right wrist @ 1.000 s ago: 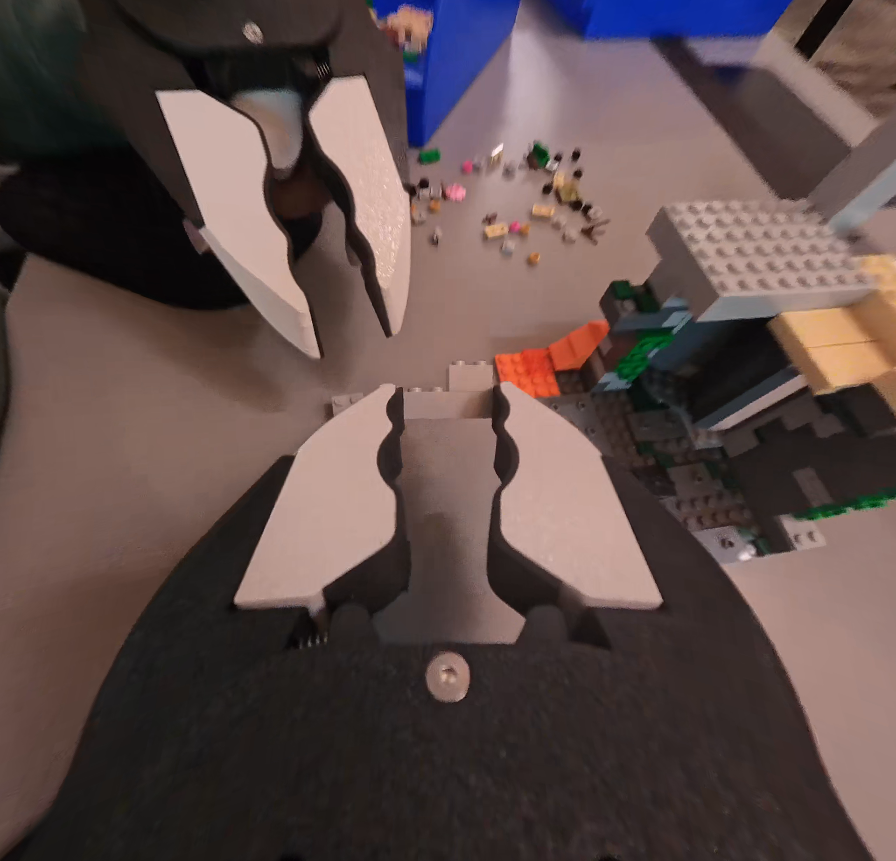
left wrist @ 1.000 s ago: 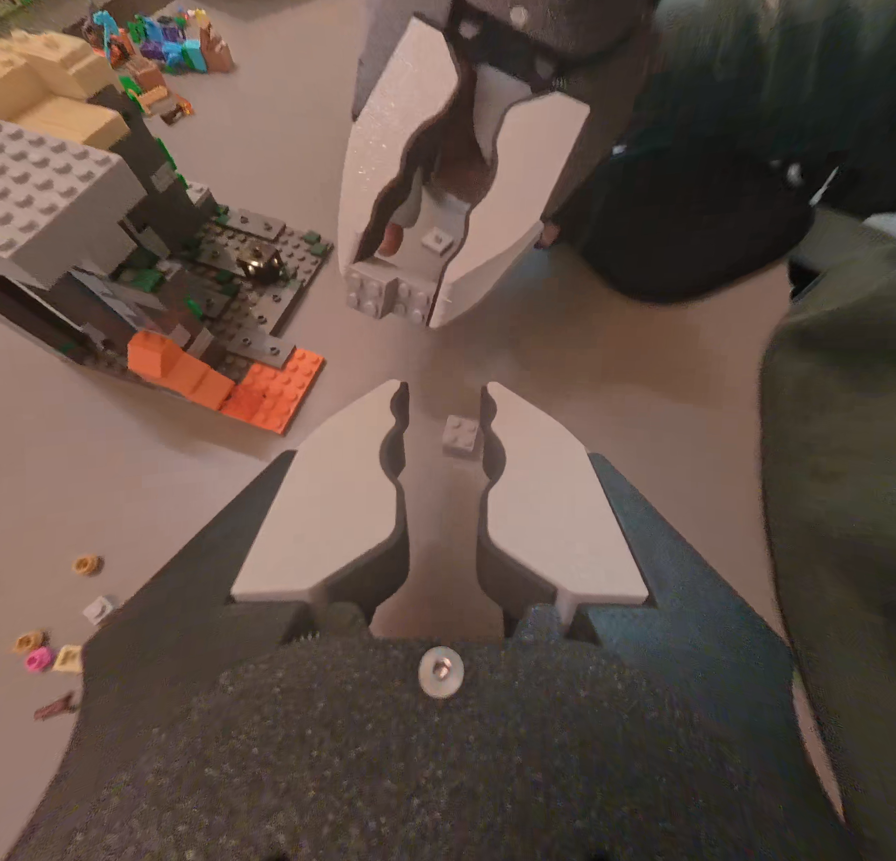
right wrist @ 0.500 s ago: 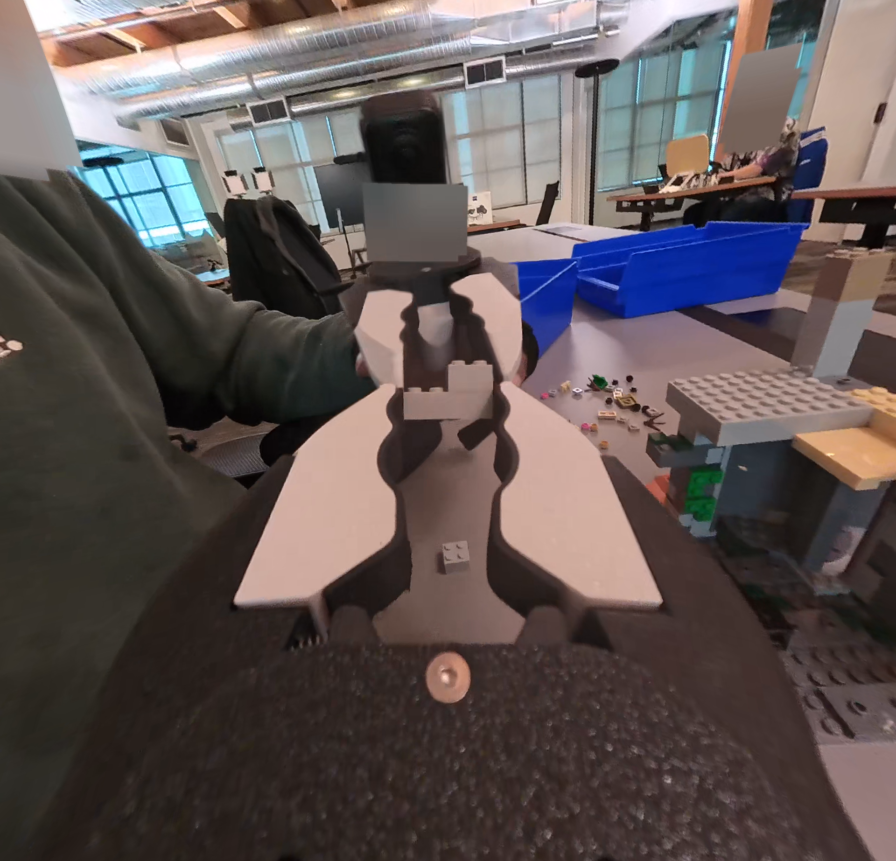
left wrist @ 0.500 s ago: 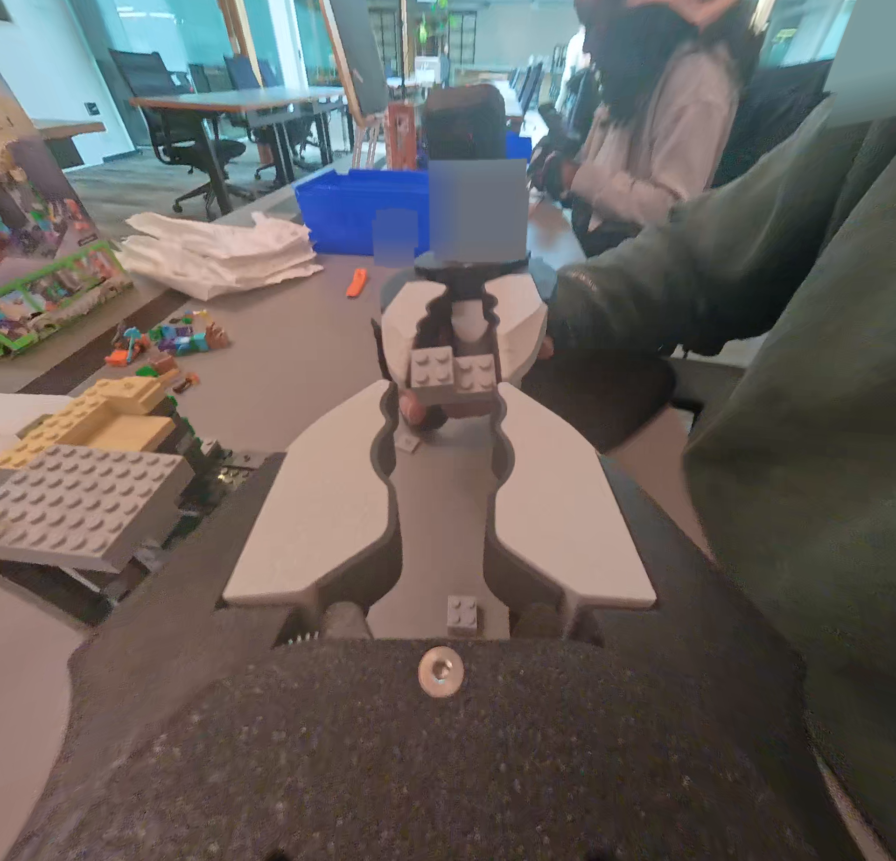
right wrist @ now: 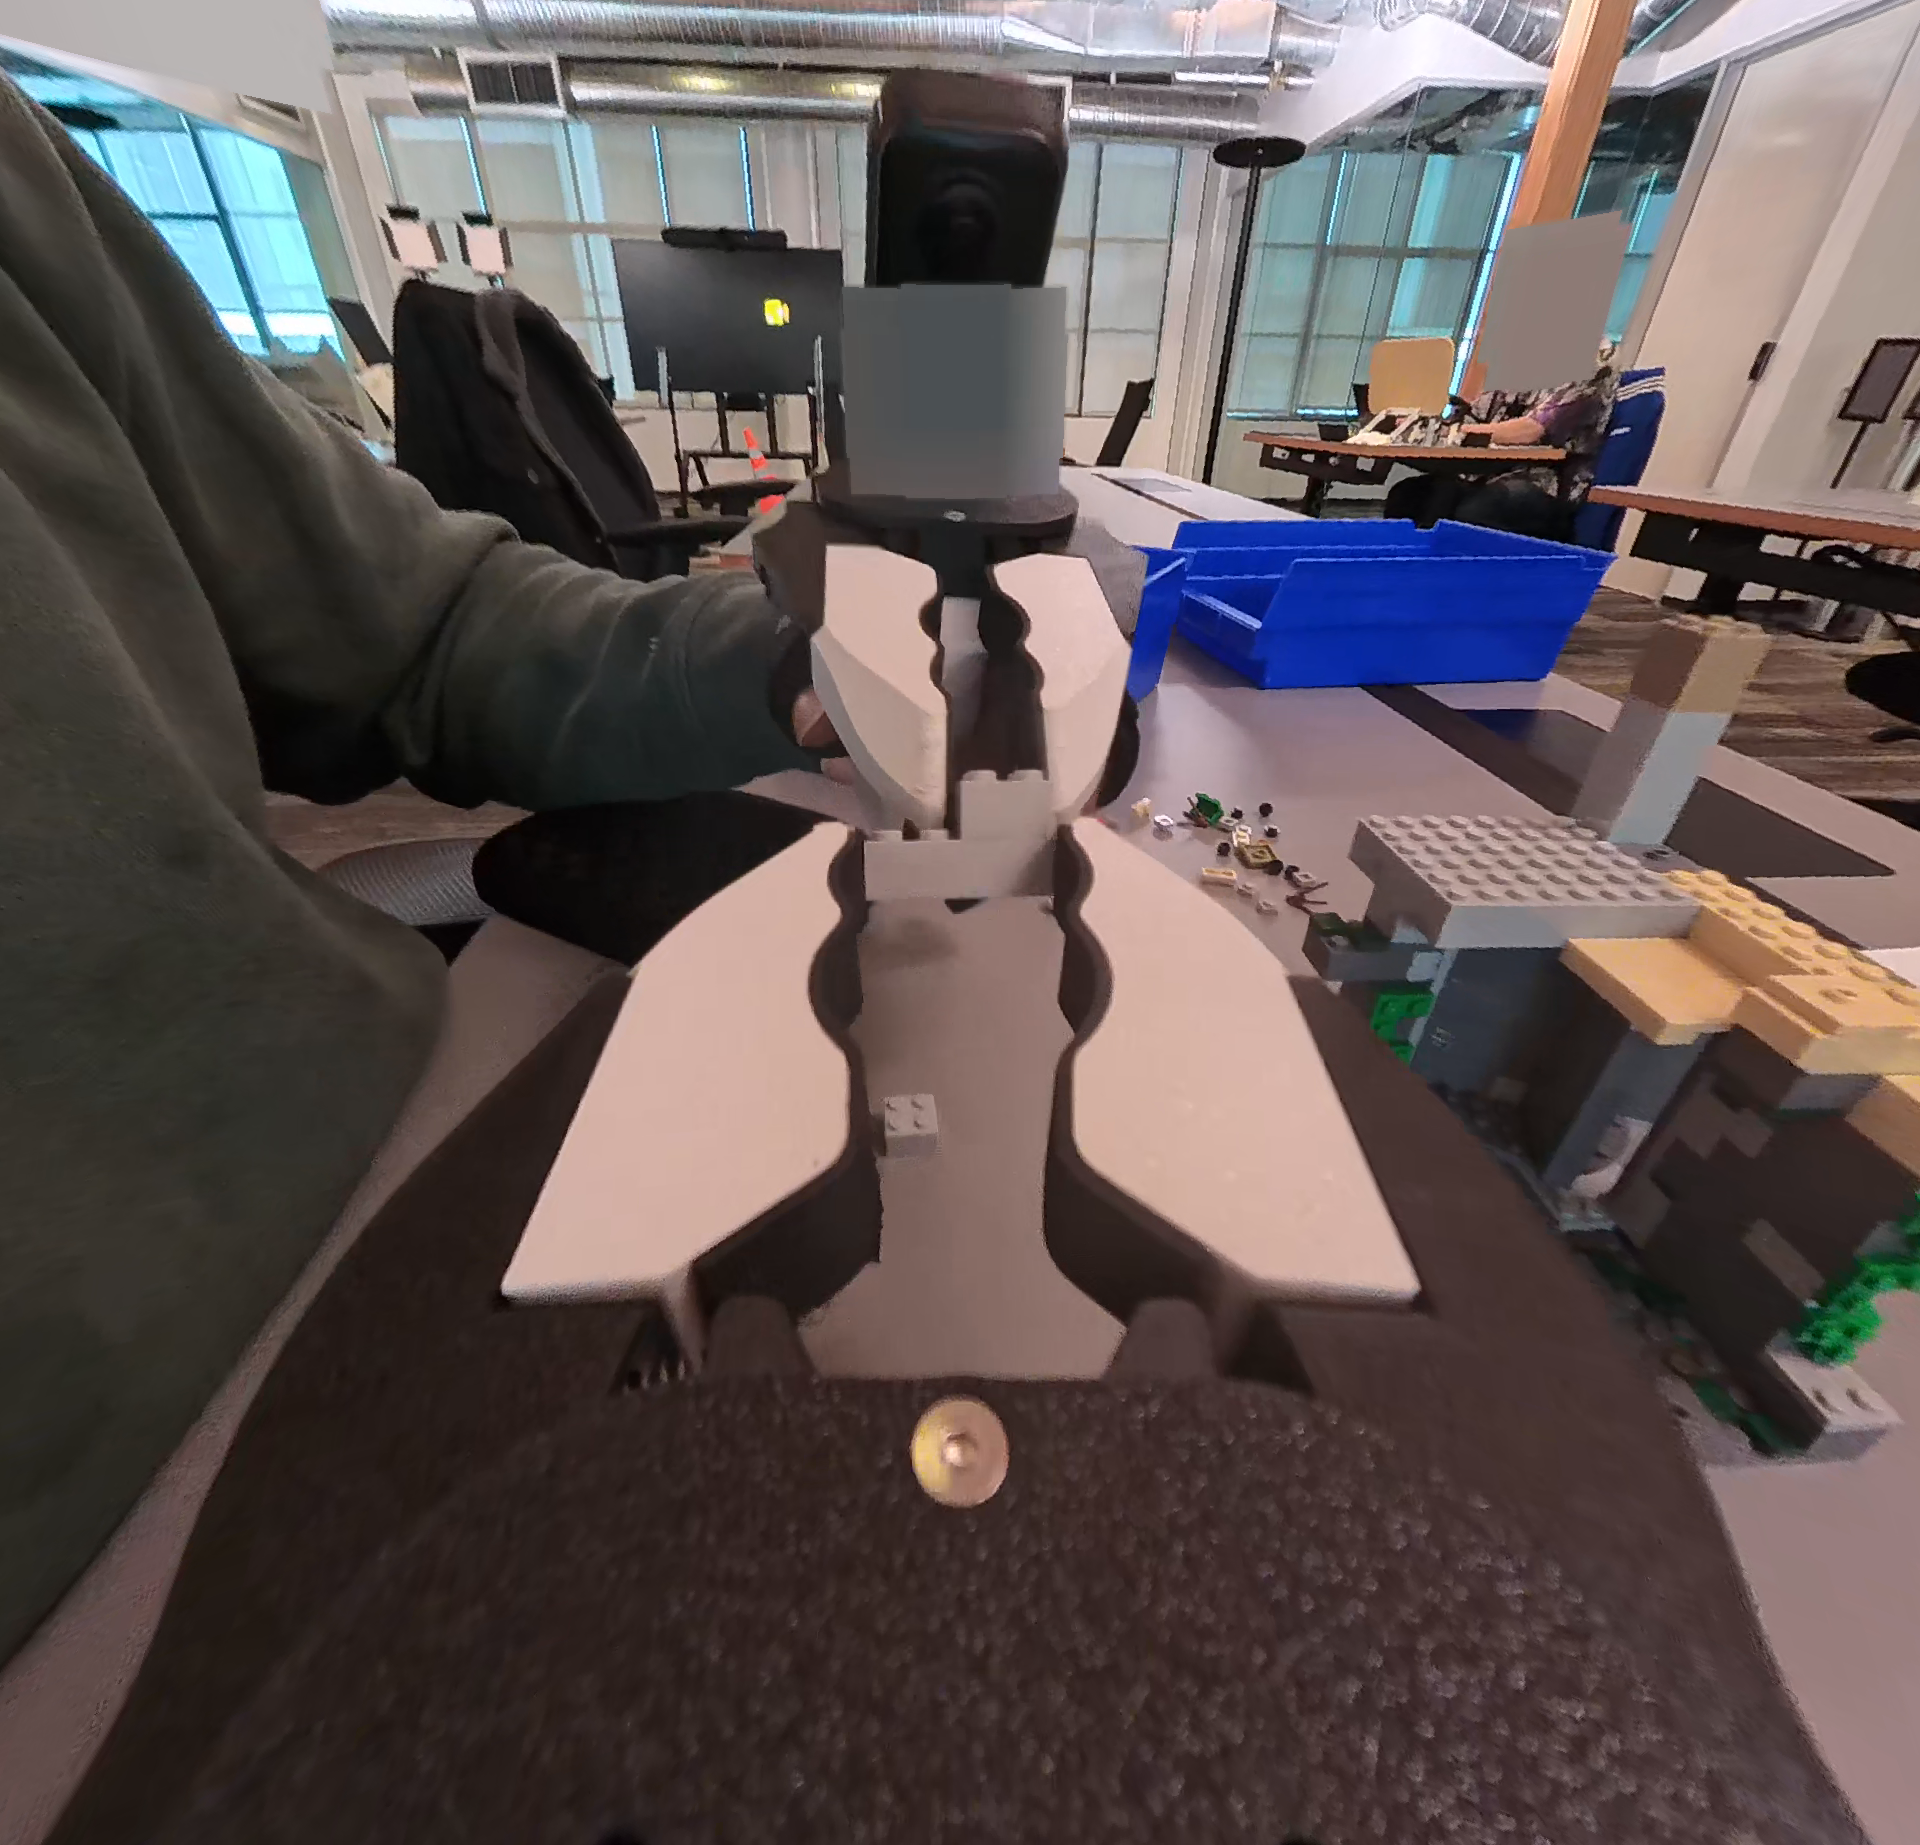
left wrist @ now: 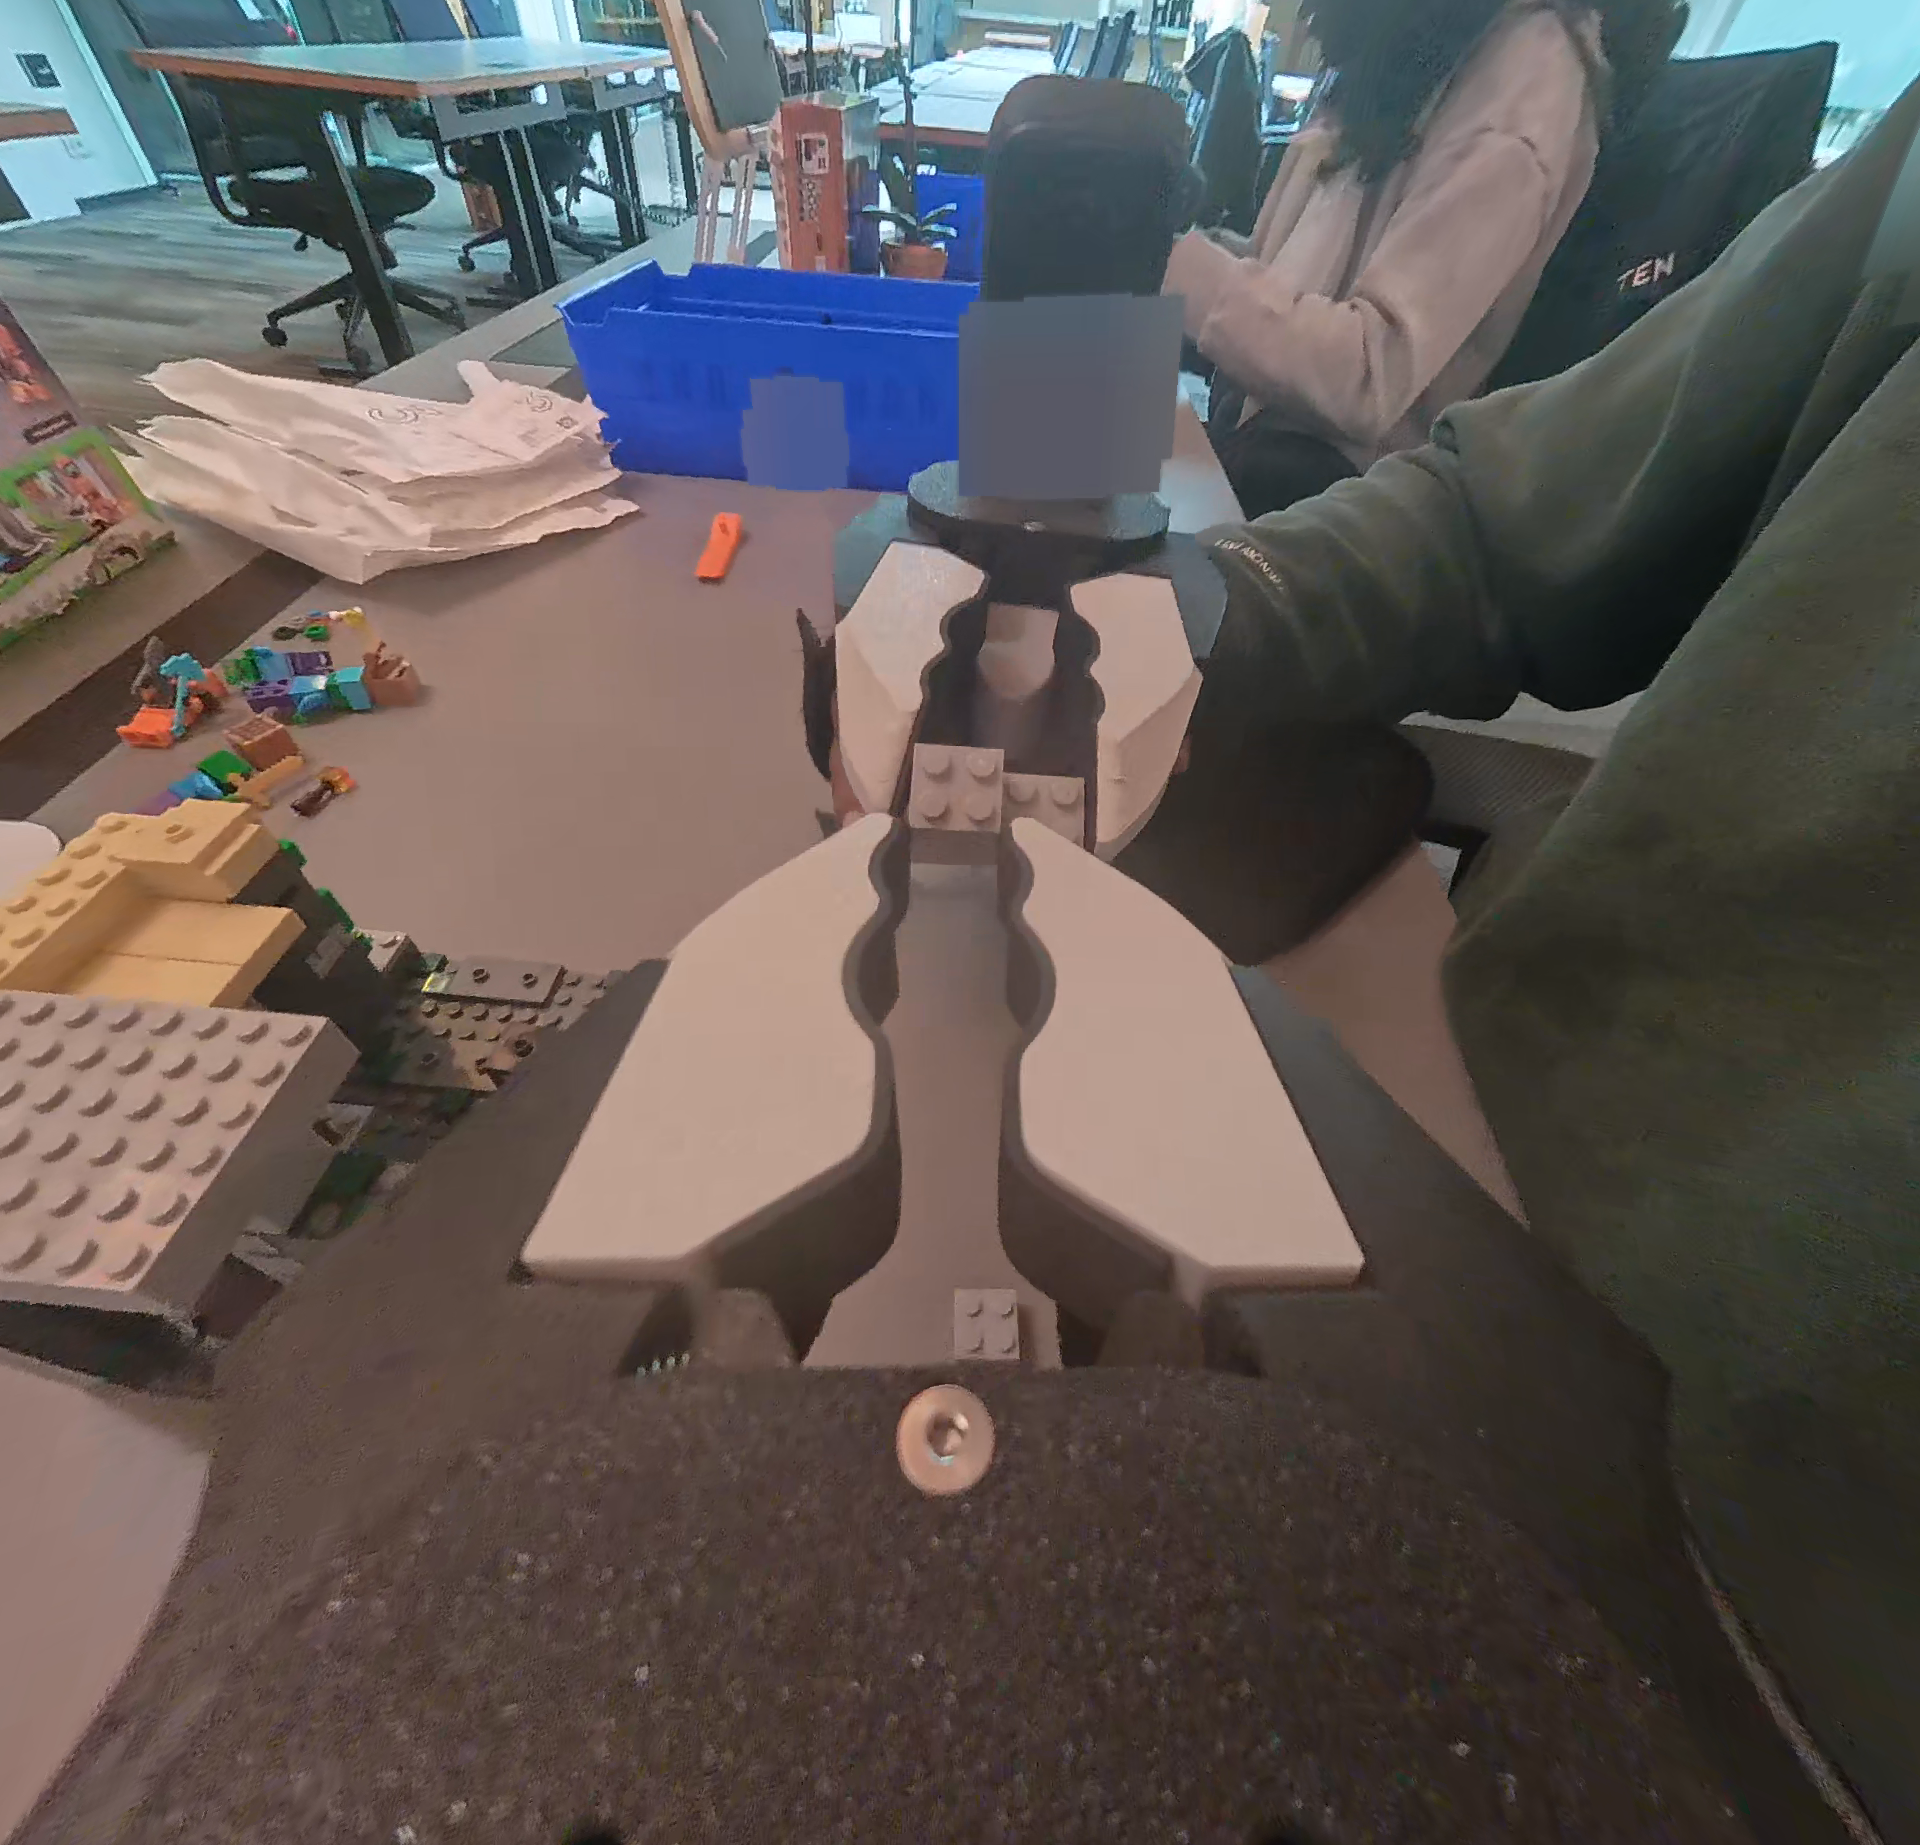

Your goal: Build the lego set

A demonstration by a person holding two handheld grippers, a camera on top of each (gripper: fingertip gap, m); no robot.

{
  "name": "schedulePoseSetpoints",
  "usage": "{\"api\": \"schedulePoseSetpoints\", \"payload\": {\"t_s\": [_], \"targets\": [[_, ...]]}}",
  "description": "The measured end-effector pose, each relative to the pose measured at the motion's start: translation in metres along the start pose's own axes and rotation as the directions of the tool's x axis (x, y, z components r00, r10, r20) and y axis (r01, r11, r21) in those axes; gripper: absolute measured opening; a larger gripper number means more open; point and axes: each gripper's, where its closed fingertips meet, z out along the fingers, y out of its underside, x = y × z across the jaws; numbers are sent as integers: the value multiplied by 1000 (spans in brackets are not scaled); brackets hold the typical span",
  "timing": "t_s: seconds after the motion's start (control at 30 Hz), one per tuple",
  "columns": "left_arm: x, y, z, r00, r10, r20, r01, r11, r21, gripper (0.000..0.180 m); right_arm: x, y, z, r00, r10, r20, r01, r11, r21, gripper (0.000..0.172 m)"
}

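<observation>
Grey studded bricks (left wrist: 958,793) between fingers (left wrist: 831,891)

Blue bin (left wrist: 769,382), white papers (left wrist: 384,465), orange tool (left wrist: 719,546)

Each wrist camera sits close behind its own tongs, level above the table (left wrist: 582,756), and faces the other head-on, so both views share the grey brick assembly (left wrist: 956,793) (right wrist: 961,860) between the tips, with the brick building (left wrist: 156,1068) (right wrist: 1558,964) beside it.

Brick build (left wrist: 135,1120) cut by left edge; loose bits (right wrist: 1247,850) too small.
</observation>
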Motion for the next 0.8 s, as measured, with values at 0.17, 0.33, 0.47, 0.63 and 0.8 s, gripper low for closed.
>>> {"api": "schedulePoseSetpoints", "payload": {"t_s": [0.17,0.33,0.47,0.63,0.8], "targets": [[-15,27,5,999,11,51,-4,990,-142,16,12,28,-7,999,-40,-34,32,978,-208,35],[-36,71,3,994,-46,97,73,954,-289,15,39,53,-36,989,-82,-126,31,932,-362,35],[-49,103,0,983,-102,154,156,904,-398,15,62,68,-58,967,-83,-242,-32,899,-436,34],[-59,118,-4,974,-81,212,173,868,-464,16,76,78,-75,939,-61,-338,-117,869,-481,31],[-59,122,0,982,-42,185,127,871,-475,16,75,80,-73,937,-67,-342,-117,863,-491,29]]}}
